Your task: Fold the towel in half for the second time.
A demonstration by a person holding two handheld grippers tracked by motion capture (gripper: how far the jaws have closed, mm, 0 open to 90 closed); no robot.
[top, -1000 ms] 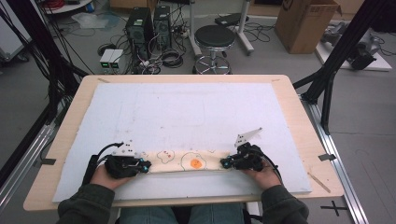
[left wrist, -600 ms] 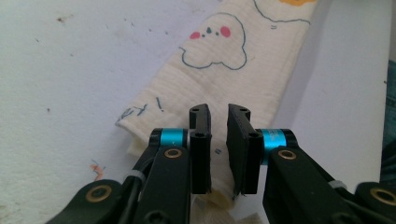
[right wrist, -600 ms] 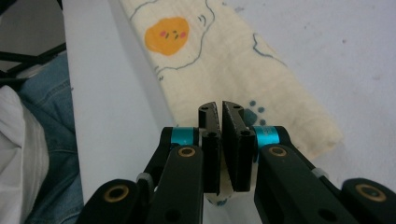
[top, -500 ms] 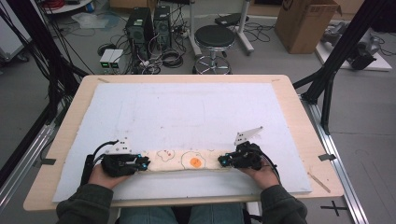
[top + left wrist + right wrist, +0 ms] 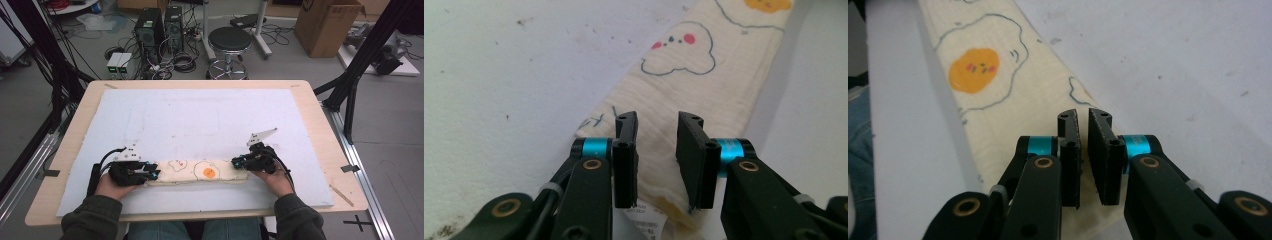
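A cream cloth [image 5: 200, 172], folded into a long strip and printed with fried eggs, lies flat on the white board near the front edge. My left gripper [image 5: 154, 174] is at its left end. Its jaws have just been opening and now stand apart [image 5: 656, 120] over the cloth [image 5: 704, 65], with the pads off it. My right gripper [image 5: 236, 161] is at the right end. Its jaws have just been opening too and stand a narrow slit apart [image 5: 1082, 114], low over the cloth [image 5: 998, 95].
The white foam board [image 5: 200, 115] covers most of the wooden table [image 5: 320, 115]. Its front edge runs just behind the person's sleeves. On the floor beyond the table are a stool [image 5: 229, 40], computer towers [image 5: 155, 25] and a cardboard box [image 5: 327, 25].
The cloth strip now lies flatter and straighter between the two grippers. Both hands have stayed nearly where they were.
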